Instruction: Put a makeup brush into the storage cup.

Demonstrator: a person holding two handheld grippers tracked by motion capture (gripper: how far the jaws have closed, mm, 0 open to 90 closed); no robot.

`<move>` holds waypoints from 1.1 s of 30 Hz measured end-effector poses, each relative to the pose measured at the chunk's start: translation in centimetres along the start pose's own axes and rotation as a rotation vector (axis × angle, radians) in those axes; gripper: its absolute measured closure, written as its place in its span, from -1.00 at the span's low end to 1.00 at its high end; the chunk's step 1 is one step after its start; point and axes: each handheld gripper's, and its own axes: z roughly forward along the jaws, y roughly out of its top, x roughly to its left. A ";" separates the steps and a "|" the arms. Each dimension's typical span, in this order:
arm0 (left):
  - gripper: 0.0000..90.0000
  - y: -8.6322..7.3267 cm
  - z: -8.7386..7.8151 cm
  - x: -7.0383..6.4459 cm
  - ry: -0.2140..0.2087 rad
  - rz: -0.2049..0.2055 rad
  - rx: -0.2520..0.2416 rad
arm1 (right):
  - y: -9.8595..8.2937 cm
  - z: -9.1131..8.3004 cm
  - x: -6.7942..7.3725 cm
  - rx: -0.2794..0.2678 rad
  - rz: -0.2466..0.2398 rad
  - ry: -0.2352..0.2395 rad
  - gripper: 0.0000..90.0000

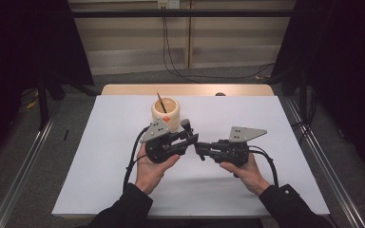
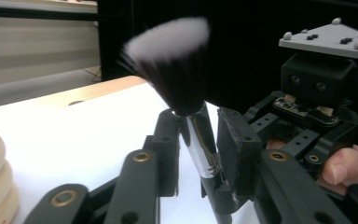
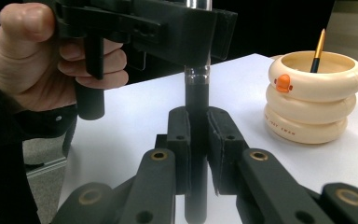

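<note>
A makeup brush with a fluffy black, white-tipped head (image 2: 172, 60), silver ferrule and black handle (image 3: 196, 93) stands upright between both grippers over the middle of the white table. My left gripper (image 2: 198, 135) is shut on the ferrule, with the head (image 1: 186, 124) sticking up above its jaws. My right gripper (image 3: 196, 135) is shut on the black handle just below. In the high view the left gripper (image 1: 192, 139) and right gripper (image 1: 202, 151) meet tip to tip. A cream ringed cup (image 1: 165, 114) stands just behind the left gripper.
The cup (image 3: 314, 93) has an orange duck mark and holds a thin gold-tipped stick (image 3: 319, 49). The white sheet (image 1: 100, 166) covers a wooden table whose back edge (image 1: 185, 89) shows. Metal rails run along both sides of the table.
</note>
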 end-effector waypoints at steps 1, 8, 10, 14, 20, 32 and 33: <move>0.57 0.0 -0.1 -0.1 0.017 0.018 0.011 | 0.0 0.0 0.0 0.001 0.002 -0.003 0.79; 0.69 0.3 -0.1 -0.2 -0.043 0.000 0.012 | -0.1 0.2 0.2 -0.001 -0.003 0.010 0.77; 0.71 0.3 0.0 -0.3 -0.052 -0.003 0.016 | -0.2 0.2 0.2 0.001 -0.009 0.008 0.76; 0.72 0.3 0.1 -0.3 -0.056 0.006 0.028 | -0.3 0.2 0.0 0.004 0.008 0.010 0.70; 0.72 0.6 -0.1 -0.2 -0.062 0.011 0.027 | -0.3 0.2 0.1 0.005 -0.006 -0.008 0.15; 0.72 0.6 -0.4 0.3 -0.037 0.006 0.027 | -0.4 0.3 -0.2 0.007 0.016 -0.057 -0.76; 0.72 0.6 -0.4 0.4 -0.035 0.009 0.029 | -0.4 0.3 -0.2 0.010 0.019 -0.062 -0.85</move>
